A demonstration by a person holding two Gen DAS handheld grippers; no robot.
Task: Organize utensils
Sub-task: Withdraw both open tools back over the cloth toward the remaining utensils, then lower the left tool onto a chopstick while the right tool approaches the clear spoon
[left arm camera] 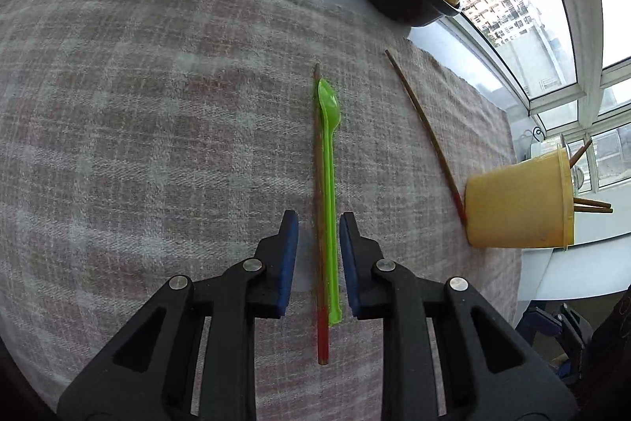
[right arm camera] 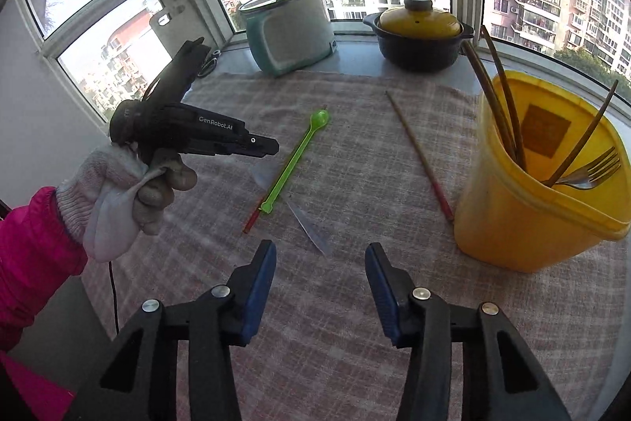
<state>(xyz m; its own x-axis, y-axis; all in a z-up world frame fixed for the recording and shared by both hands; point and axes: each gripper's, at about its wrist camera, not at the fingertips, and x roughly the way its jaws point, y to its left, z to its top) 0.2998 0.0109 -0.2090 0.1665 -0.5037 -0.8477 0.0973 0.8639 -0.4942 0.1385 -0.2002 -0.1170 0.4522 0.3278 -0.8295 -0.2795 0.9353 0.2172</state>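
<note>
- Left gripper (left arm camera: 318, 259): its jaws are held apart above the checked cloth (left arm camera: 157, 105), and the green spoon (left arm camera: 330, 184) with the chopstick under it (left arm camera: 321, 326) is framed between the blue pads (left arm camera: 289, 263). No contact is seen. In the right wrist view the tool is held in a gloved hand (right arm camera: 130, 192) well above the cloth.
- Green spoon: it is laid along the chopstick near the middle of the cloth, bowl toward the window. It is judged light, thin and somewhat flexible plastic, likely slippery; hold is best taken on the handle near its flat end, where both pieces could be pinched together.
- Pale flat strip (right arm camera: 307, 223): it is seen beside the spoon's end in the right wrist view only; what it is cannot be made out.
- Second chopstick (right arm camera: 420, 156): it is laid apart to the right, its red end just beside the yellow container (right arm camera: 512, 223). It is judged stiff, light and prone to rolling.
- Right gripper (right arm camera: 320, 287): its jaws are spread wide with nothing between them, low over the near cloth.
- Yellow container: a fork (right arm camera: 591, 168) and several dark sticks are held inside; their lower ends are hidden by the wall.
- Rear sill: a white cooker (right arm camera: 288, 26) and a dark pot with yellow lid (right arm camera: 420, 34) are set there.
</note>
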